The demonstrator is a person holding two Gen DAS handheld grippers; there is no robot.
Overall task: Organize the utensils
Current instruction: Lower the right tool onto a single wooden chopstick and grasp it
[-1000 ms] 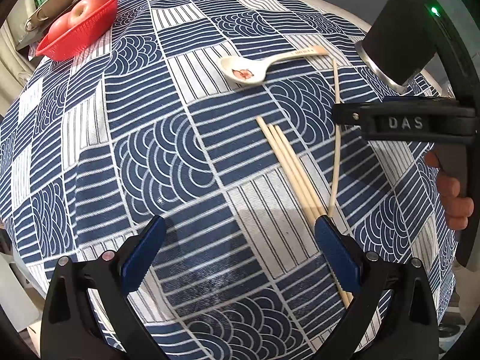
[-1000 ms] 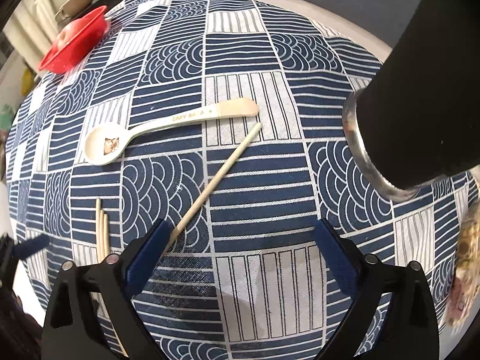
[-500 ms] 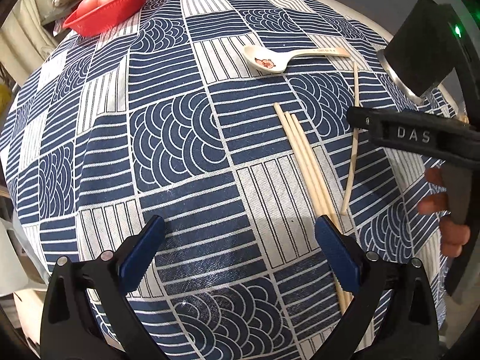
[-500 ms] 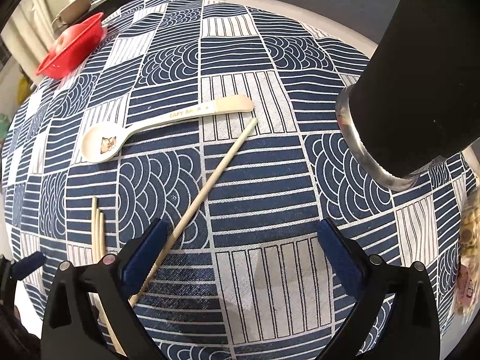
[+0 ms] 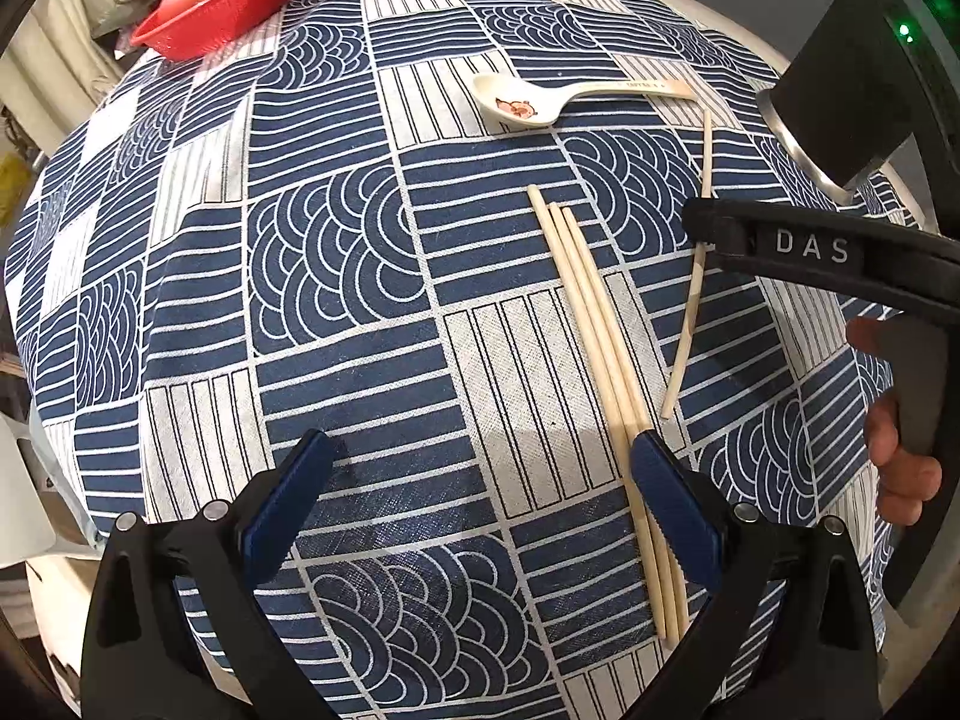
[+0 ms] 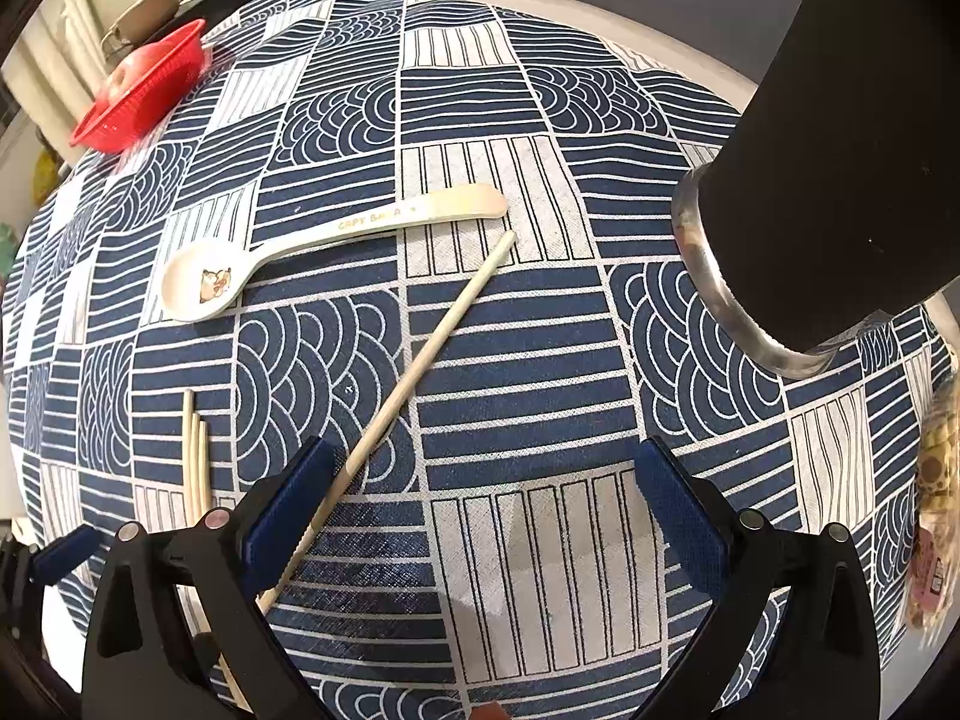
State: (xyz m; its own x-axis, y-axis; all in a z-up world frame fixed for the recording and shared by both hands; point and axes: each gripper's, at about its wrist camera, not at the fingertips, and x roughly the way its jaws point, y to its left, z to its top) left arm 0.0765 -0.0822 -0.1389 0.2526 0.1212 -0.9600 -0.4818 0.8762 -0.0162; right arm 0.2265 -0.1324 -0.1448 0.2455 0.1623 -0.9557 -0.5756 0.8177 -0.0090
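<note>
Three wooden chopsticks lie side by side on the blue patterned tablecloth; their near ends pass under my left gripper's right finger. A fourth chopstick lies apart to their right, and also shows in the right wrist view. A cream spoon with a cartoon print lies beyond, seen too in the right wrist view. A black holder with a metal rim stands at the right. My left gripper is open and empty. My right gripper is open and empty over the single chopstick's near end.
A red basket holding apples sits at the table's far left, also in the right wrist view. The table edge curves round on the right. A snack packet lies at the far right edge.
My left gripper has pulled back and lower toward the near ends of the three chopsticks. My right gripper has drawn back slightly along the single chopstick. Nothing on the table has moved.
</note>
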